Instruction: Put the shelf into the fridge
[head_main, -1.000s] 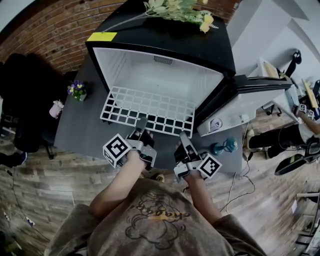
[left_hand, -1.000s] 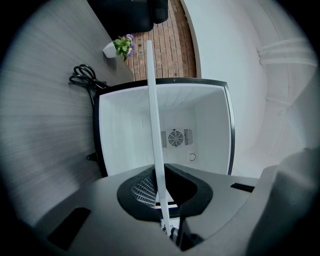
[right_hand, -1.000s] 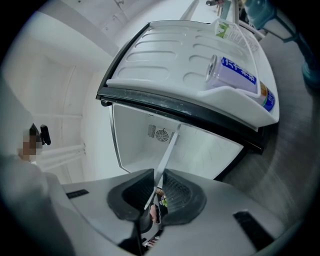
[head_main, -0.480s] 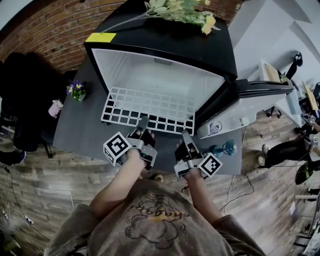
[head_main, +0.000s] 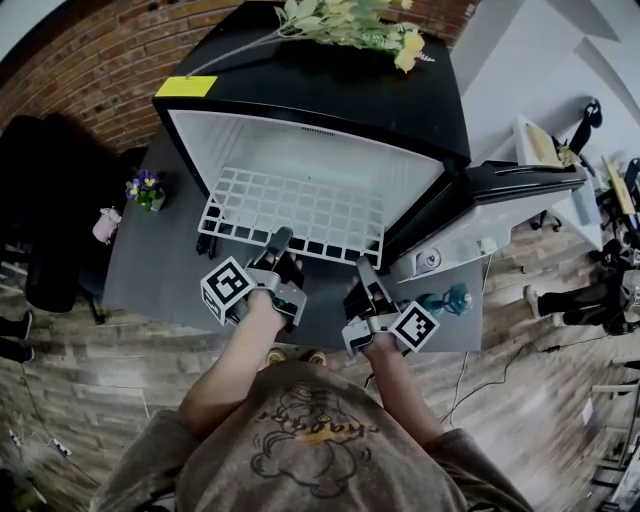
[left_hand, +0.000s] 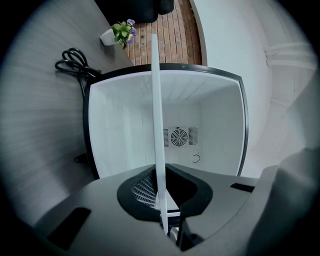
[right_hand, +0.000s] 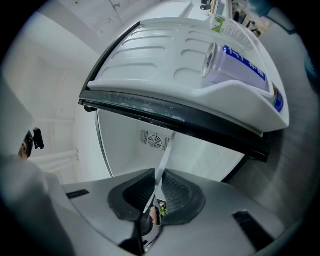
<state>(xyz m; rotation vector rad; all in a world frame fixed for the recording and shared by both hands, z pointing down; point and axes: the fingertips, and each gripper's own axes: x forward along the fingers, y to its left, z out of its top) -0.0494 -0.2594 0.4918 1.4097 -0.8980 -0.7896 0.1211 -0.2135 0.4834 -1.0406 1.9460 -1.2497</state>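
Shelf (head_main: 295, 212) is a white wire grid, held roughly level at the mouth of the open fridge (head_main: 330, 90), its far part already inside the white cavity and its near edge out over the bench (head_main: 150, 270). Left hand-held gripper (head_main: 281, 240) is clamped on the near edge towards the left, and the left gripper view shows the grid edge-on between pads that press on it. Right hand-held gripper (head_main: 364, 268) holds the same edge further right; its jaws have just been closing a little, and the shelf rim sits pinched between them. Judgement: the item should be light and stiff, flexing little when carried by one edge, but the thin coated wire gives the pads a narrow, probably slippery purchase. Two well-separated holds on the front rim suit it, since they resist twisting. Risk: any tilt could catch a corner on the cavity wall or against the door (head_main: 500, 190) at the right
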